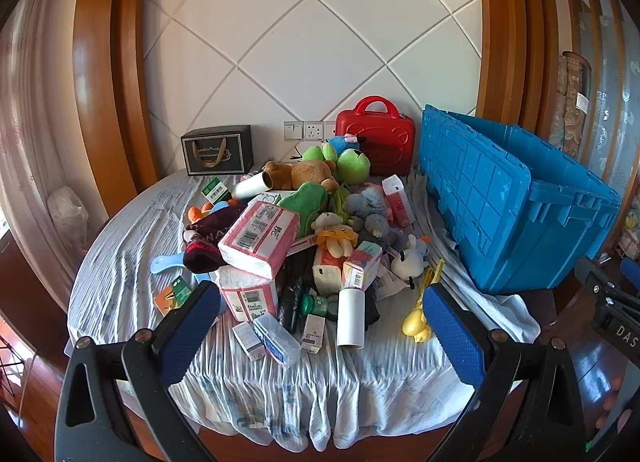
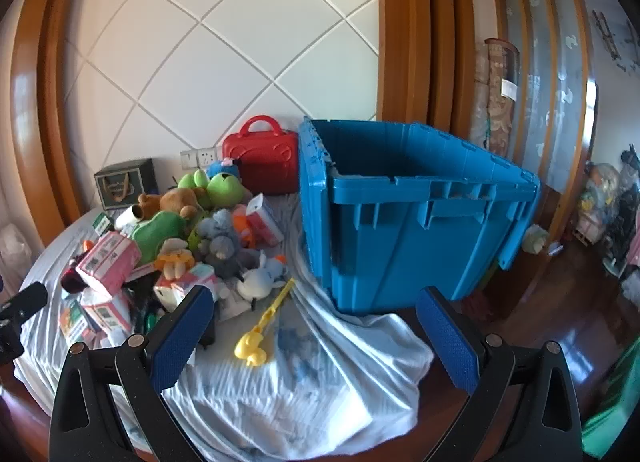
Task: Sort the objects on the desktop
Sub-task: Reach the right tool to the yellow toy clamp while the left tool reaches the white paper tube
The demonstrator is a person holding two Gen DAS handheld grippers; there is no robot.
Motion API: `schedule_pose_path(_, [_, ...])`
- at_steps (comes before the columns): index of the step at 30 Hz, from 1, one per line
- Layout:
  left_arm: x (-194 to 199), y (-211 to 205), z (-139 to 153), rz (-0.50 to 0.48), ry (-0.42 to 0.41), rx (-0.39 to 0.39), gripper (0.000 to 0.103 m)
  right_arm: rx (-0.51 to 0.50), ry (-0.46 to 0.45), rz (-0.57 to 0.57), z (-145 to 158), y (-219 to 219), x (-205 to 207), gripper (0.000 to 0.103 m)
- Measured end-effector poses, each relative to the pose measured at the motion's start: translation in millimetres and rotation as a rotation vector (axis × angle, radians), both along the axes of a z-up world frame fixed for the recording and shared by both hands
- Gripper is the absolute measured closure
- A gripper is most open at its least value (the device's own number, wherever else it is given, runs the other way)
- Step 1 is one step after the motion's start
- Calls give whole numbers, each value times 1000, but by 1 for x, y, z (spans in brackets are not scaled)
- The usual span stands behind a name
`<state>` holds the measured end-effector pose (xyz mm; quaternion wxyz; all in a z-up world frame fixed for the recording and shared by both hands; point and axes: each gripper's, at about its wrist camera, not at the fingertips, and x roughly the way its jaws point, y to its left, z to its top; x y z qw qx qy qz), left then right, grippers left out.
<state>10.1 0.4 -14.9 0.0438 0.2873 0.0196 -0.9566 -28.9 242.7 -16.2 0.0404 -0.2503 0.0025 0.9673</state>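
Observation:
A pile of objects lies on a round table under a pale cloth (image 1: pixel 120 274): pink tissue packs (image 1: pixel 260 238), plush toys such as a brown bear (image 1: pixel 300 176) and green frog (image 1: pixel 352 166), a white roll (image 1: pixel 350 318), small boxes and a yellow duck toy (image 1: pixel 418 322), which also shows in the right wrist view (image 2: pixel 256 342). A big blue crate (image 1: pixel 516 206) stands open at the right, also in the right wrist view (image 2: pixel 412 222). My left gripper (image 1: pixel 320 326) is open and empty in front of the pile. My right gripper (image 2: pixel 314 326) is open and empty, near the crate's front.
A red case (image 1: pixel 376 142) and a dark gift box (image 1: pixel 218 150) stand at the back by the wall sockets. The table edge is close below both grippers. Wood floor and clutter lie to the right (image 2: pixel 600 222).

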Motion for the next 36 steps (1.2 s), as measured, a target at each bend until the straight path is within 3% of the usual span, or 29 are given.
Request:
schedule_pose_path(11, [8,-2,-3,21,-7,-12,0,-4,4,11,-2,-1,5,0])
schedule_pose_path(16, [6,-18,-17,63,-44,-17,0,-18,-27,11,-18,-6,-5,0])
schedule_pose_path(24, [-25,-52,-82,84,-187,-24,1,-34,-218,43,-92,-27,-45,4])
schedule_pose_path(26, [-39,-50,-103,60,-225,-30,8,-27,-271,42,-112,-34,-56,28])
schedule_pose_path(28, [-55,-46,-124,24,-267,-27,11,-37,-316,42,-126,-37,-66,36])
schedule_pose_path(36, [-121,-5,-177,-125,-360,-45,12,-82,-432,27,-168,-47,-117,36])
